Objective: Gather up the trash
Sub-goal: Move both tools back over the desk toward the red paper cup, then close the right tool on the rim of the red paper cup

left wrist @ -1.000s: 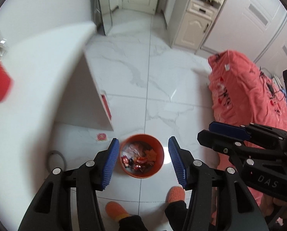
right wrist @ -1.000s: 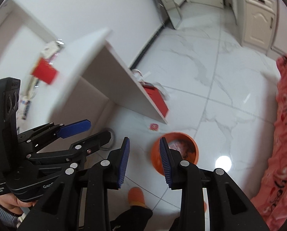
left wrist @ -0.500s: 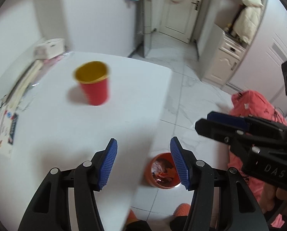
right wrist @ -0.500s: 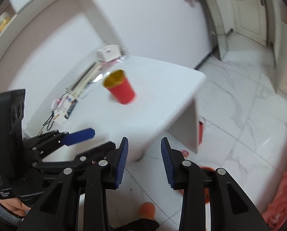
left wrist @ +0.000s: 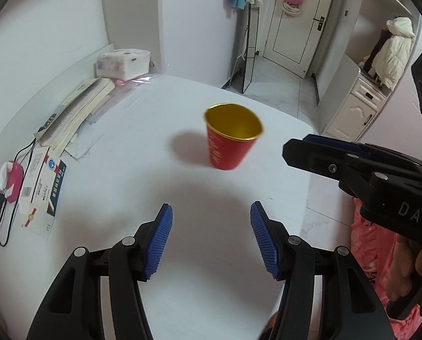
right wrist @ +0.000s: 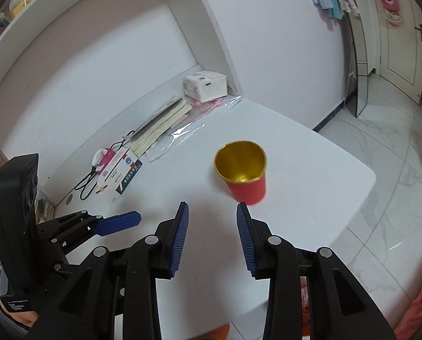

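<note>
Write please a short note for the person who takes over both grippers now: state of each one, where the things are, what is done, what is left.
Left gripper: jaws open, nothing between them, above the table.
Right gripper: jaws open, empty, also above the table.
Cup: red, gold inside, upright near the table's far right corner, untouched.
Bin: not in view now.
Done: nothing to see here.
Left: grasp the cup, probably with the right gripper, which is nearer, and carry it to the bin.
</note>
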Tool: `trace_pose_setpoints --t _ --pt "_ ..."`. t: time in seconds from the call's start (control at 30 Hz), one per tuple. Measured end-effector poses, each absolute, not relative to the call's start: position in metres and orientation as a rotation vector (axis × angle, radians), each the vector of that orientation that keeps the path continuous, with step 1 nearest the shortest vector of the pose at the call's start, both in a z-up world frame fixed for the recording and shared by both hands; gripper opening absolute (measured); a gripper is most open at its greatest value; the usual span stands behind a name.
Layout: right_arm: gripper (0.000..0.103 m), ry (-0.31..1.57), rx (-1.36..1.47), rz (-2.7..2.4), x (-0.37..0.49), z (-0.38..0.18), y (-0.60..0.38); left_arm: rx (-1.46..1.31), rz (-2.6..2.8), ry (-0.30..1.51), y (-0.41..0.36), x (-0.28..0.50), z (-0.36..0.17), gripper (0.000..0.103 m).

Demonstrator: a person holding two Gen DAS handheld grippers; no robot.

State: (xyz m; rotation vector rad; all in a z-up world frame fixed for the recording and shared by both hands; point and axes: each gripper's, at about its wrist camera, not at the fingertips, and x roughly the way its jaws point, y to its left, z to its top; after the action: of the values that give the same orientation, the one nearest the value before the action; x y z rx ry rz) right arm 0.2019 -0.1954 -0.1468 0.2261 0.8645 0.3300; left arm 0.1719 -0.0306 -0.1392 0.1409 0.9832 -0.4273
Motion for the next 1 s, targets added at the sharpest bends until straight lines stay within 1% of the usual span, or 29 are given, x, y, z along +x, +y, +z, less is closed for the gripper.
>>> trace_pose_setpoints --t 0.47,0.83,0.87,0.9,0.93,0.97,1.0 --pt "0.036 0.915 0.171 0.328 0.265 -0.170 -0.175 0.131 -0.442 0.987 -0.013 0.230 -0.145 0.059" --pt "0.035 0.985 0.119 0.318 0.292 -0.200 -0.163 0.143 -0.438 1.041 -0.004 0.245 -0.164 0.059" --pt "0.032 0.990 0.121 0.316 0.293 -0.201 -0.162 0.141 -0.439 1.047 -0.003 0.245 -0.166 0.059" --pt "0.021 0.990 0.113 0.313 0.293 -0.203 -0.161 0.134 -0.439 1.048 -0.002 0.245 -0.166 0.059" --pt "0.014 0.991 0.101 0.309 0.292 -0.204 -0.159 0.127 -0.439 1.050 -0.001 0.247 -0.167 0.059" --pt "0.010 0.996 0.099 0.310 0.291 -0.206 -0.159 0.121 -0.436 1.052 0.001 0.247 -0.167 0.059" --pt "0.010 0.993 0.097 0.311 0.291 -0.207 -0.159 0.119 -0.434 1.051 0.002 0.248 -0.166 0.059"
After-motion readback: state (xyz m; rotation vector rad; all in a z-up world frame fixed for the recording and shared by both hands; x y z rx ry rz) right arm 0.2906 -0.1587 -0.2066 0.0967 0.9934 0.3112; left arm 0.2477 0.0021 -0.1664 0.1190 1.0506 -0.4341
